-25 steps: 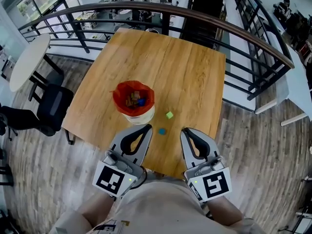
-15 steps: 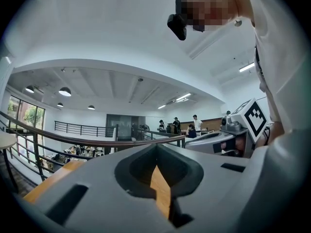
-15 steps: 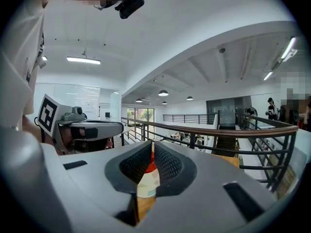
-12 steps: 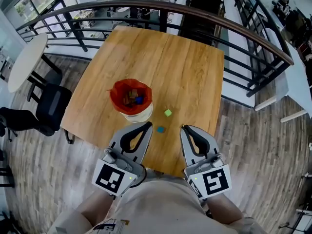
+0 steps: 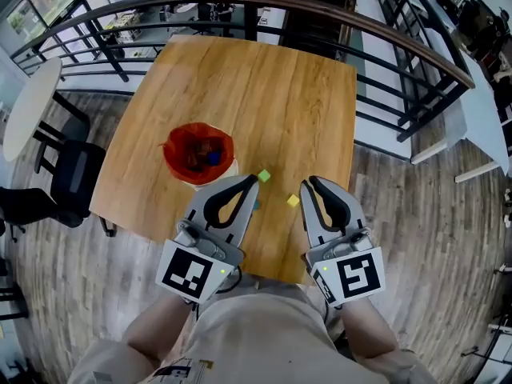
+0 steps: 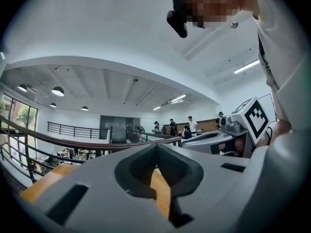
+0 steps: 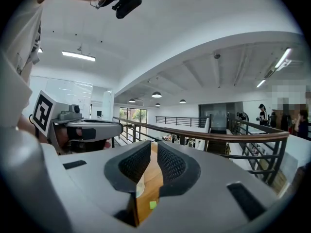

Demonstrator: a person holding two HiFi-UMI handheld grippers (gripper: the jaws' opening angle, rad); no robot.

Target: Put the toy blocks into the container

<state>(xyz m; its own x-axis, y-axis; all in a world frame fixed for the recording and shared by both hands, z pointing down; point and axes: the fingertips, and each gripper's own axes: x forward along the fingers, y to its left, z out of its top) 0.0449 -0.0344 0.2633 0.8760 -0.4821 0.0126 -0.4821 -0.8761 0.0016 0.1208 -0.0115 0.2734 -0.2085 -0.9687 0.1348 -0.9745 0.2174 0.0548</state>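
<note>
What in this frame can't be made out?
Head view: blocks in the container, too small and shadowed to count.
Head view: table under the left gripper, hidden by it.
Left gripper view: the container, hidden behind the gripper's own body.
</note>
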